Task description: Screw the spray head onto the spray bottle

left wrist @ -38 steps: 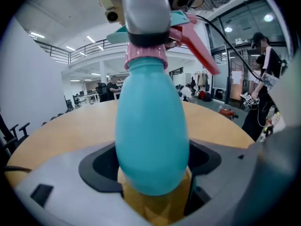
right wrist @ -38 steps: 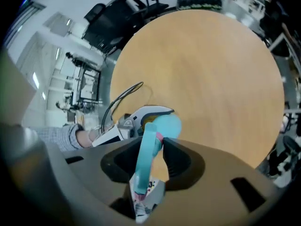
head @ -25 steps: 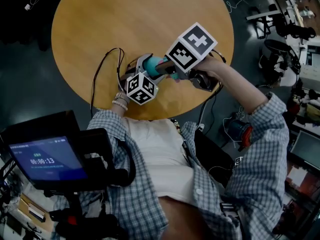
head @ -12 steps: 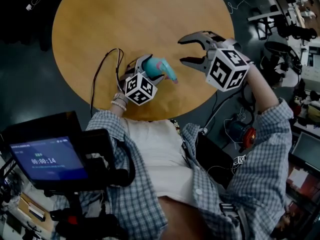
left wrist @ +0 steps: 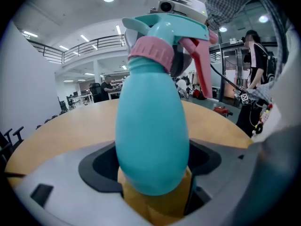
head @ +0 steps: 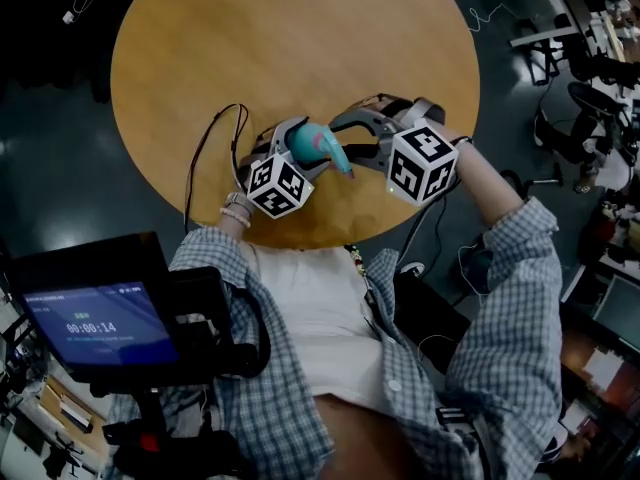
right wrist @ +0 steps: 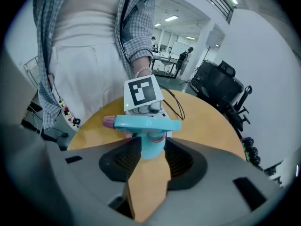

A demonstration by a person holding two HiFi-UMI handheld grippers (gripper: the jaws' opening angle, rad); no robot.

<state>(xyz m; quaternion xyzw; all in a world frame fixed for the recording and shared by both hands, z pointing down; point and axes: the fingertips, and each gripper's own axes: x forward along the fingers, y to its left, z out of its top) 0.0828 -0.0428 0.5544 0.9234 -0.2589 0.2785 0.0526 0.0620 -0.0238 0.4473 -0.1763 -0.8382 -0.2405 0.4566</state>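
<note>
**Item 1 – spray bottle** (left wrist: 153, 140). Teal, egg-shaped body. It sits at the near edge of the table, tilted with its top toward the right. In the left gripper view the body fills the space between the jaws.

**Item 2 – spray head** (right wrist: 146, 124). Teal, seated on the bottle's neck, with a pink collar (left wrist: 151, 53) beneath it and a pink trigger (left wrist: 202, 65). Whether the collar is fully threaded down cannot be told.

**Item 3 – left gripper** (head: 295, 146). Its jaws are clamped on the lower body of the spray bottle, one on each side. Its marker cube (head: 279, 185) lies nearest the person.

**Item 4 – right gripper** (right wrist: 149, 149). It reaches in from the right. Its jaws are drawn in narrow on the neck of the spray head, just under the nozzle bar, with a ribbed pad against each side. Its marker cube (head: 421, 164) faces up and to the right.

**Item 5 – table** (head: 300, 38). Round, with a wooden top. Its far and left areas are bare wood.

**Item 6 – black cable** (head: 205, 143). It loops over the near-left part of the table, beside the left gripper.

**Item 7 – screen** (head: 95, 320). Mounted near and left, below the table edge, it shows a lit blue display with a timer.

**Item 8 – person.** Wears a checked shirt (head: 500, 298) over a white top, with one forearm extended to each gripper.
</note>
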